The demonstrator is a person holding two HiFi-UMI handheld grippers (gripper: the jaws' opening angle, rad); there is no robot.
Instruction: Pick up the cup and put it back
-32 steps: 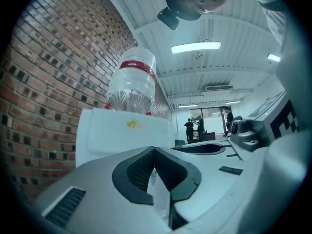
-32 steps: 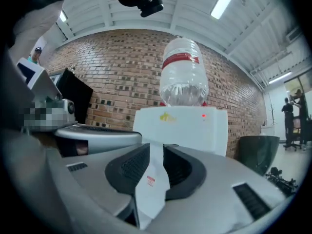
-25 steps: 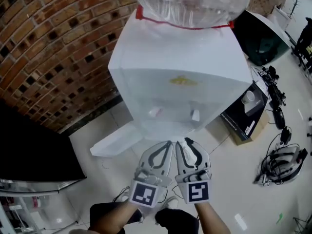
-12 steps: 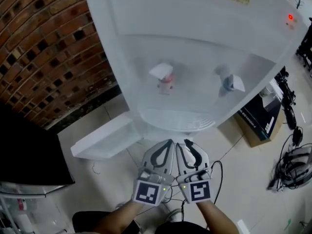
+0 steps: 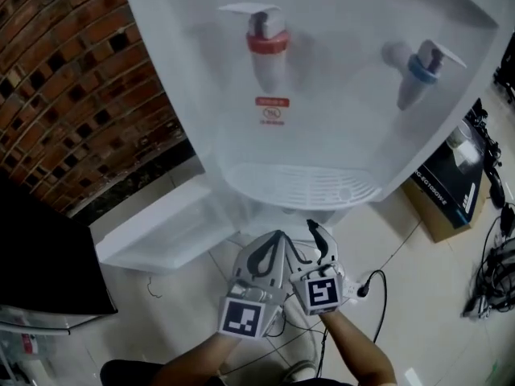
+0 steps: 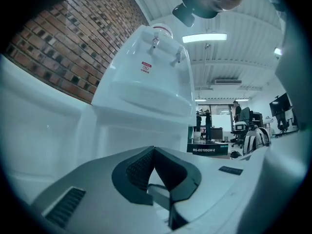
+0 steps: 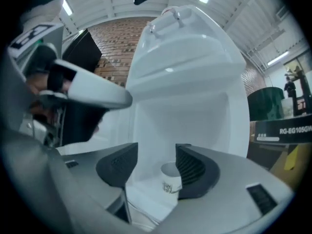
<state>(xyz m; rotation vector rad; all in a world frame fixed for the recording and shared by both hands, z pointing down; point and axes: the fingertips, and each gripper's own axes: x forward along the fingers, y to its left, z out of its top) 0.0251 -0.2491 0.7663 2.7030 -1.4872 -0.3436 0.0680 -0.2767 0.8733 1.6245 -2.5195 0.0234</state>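
A white paper cup [image 7: 170, 180] with dark print stands upright inside the water dispenser's [image 5: 322, 95] lower cabinet. The right gripper view shows it just ahead of my right gripper [image 7: 157, 160], close by the right finger [image 7: 195, 172]. That gripper's jaws have just been opening; the pads do not press on the cup. My left gripper [image 6: 153, 152] is shut on nothing, its tips meeting. In the head view both grippers, left [image 5: 275, 240] and right [image 5: 307, 244], sit side by side below the drip tray [image 5: 298, 185]. There the cup is hidden.
The cabinet's white door [image 5: 153, 232] hangs open to the left. A red tap [image 5: 267, 43] and a blue tap [image 5: 418, 71] jut out above. A brick wall [image 5: 72, 95] lies left, a black box [image 5: 451, 191] and cables [image 5: 378, 284] right.
Both grippers have sunk in front of the dispenser, from the level of its top to below the drip tray. The right jaws have spread apart; the left stay together.
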